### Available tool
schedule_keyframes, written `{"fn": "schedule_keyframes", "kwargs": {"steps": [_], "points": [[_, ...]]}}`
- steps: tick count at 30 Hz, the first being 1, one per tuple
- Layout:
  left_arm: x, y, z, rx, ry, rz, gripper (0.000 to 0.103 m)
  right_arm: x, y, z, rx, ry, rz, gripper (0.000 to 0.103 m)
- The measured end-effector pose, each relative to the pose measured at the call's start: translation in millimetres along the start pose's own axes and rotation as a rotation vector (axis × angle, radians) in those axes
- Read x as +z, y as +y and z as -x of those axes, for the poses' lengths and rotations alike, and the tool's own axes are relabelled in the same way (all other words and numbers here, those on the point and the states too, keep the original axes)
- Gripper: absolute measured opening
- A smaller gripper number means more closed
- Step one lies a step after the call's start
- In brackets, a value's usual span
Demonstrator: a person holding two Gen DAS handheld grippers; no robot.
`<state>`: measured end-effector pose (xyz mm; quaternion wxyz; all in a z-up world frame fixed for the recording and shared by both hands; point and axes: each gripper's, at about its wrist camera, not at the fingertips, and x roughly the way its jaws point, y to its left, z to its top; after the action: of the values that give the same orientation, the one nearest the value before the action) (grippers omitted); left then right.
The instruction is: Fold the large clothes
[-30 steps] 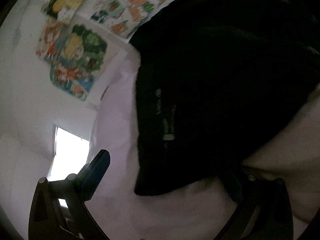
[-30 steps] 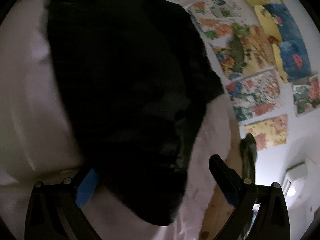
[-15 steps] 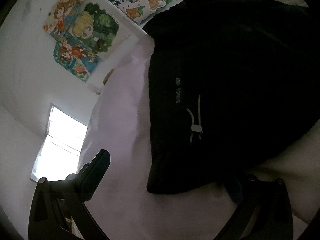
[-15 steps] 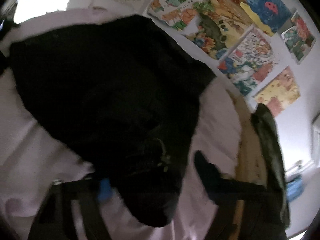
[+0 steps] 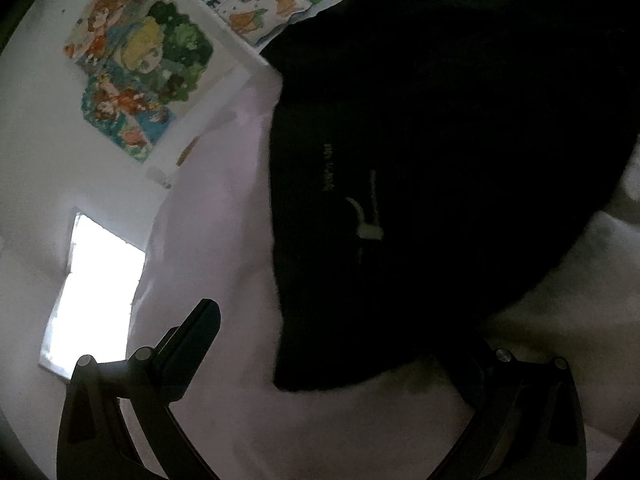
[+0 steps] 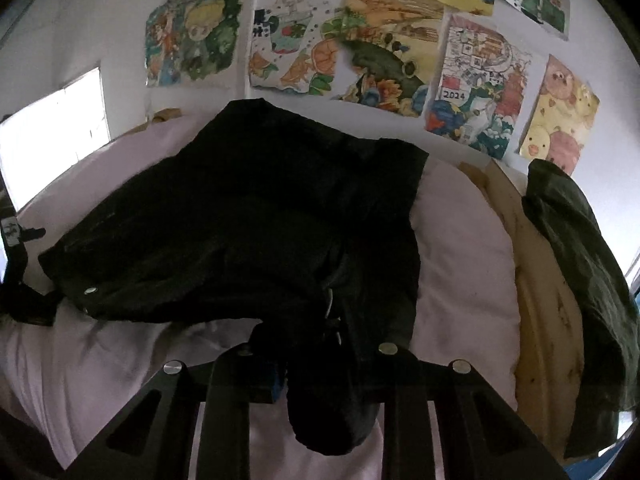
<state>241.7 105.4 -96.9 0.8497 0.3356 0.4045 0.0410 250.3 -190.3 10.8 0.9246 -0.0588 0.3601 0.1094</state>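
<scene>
Black garment (image 6: 256,216) lies spread on the pale pink bedding (image 6: 460,240), below wall drawings (image 6: 476,92); one drawing reads "2024". Small pale print on the garment, too blurred to read. Right gripper (image 6: 320,364) jaws narrow, pinching a garment fold. Left gripper (image 5: 340,344) jaws wide, right finger hidden under the cloth edge.

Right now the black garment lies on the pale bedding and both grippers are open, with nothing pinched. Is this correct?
Not quite. The black garment does lie on the pale bedding, but only the left gripper is open. The right wrist view shows the right gripper closed on a fold of the garment.
</scene>
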Motion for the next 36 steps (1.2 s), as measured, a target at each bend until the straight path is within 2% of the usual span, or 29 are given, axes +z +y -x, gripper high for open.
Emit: {"fn": "schedule_keyframes", "kwargs": {"steps": [2, 4, 5, 6, 7, 9, 11, 12, 17, 20, 24, 28, 31, 36], "points": [[3, 3, 4, 0.048, -0.033, 0.012, 0.089, -3, 3, 0, -0.005, 0.007, 0.017, 0.022], [6, 10, 6, 0.022, -0.042, 0.022, 0.058, -6, 5, -1, -0.008, 0.016, 0.038, 0.022], [6, 11, 7, -0.002, -0.043, 0.034, 0.05, -9, 4, -2, -0.009, 0.018, 0.043, 0.021], [6, 12, 8, -0.021, -0.045, 0.039, 0.035, -10, 4, -2, -0.008, 0.021, 0.046, 0.021], [5, 10, 11, -0.028, -0.046, 0.032, 0.028, -11, 4, -2, -0.01, 0.022, 0.05, 0.021], [8, 6, 17, 0.016, -0.055, -0.002, 0.021, -13, 4, -2, -0.019, 0.023, 0.069, 0.019], [13, 8, 24, 0.041, -0.046, 0.001, 0.017, -17, 7, -1, -0.034, 0.026, 0.11, 0.015], [17, 13, 31, 0.04, -0.046, 0.024, 0.014, -19, 9, 2, -0.028, 0.021, 0.133, 0.009], [41, 46, 90, 0.007, -0.133, 0.134, 0.007, -24, 3, 23, -0.023, 0.028, 0.153, 0.008], [46, 62, 129, -0.029, -0.182, 0.176, 0.005, -24, 8, 52, -0.039, 0.009, 0.228, 0.008], [38, 76, 174, -0.058, -0.194, 0.158, 0.005, -37, 12, 105, -0.017, -0.009, 0.295, 0.008], [11, 80, 205, -0.064, -0.222, 0.12, 0.005, -58, 21, 154, 0.018, -0.053, 0.302, 0.007], [0, 85, 213, -0.074, -0.249, 0.13, 0.005, -63, 28, 171, 0.031, -0.065, 0.29, 0.007], [-14, 81, 236, -0.09, -0.304, 0.152, 0.005, -67, 37, 191, -0.001, -0.111, 0.299, 0.007]]}}
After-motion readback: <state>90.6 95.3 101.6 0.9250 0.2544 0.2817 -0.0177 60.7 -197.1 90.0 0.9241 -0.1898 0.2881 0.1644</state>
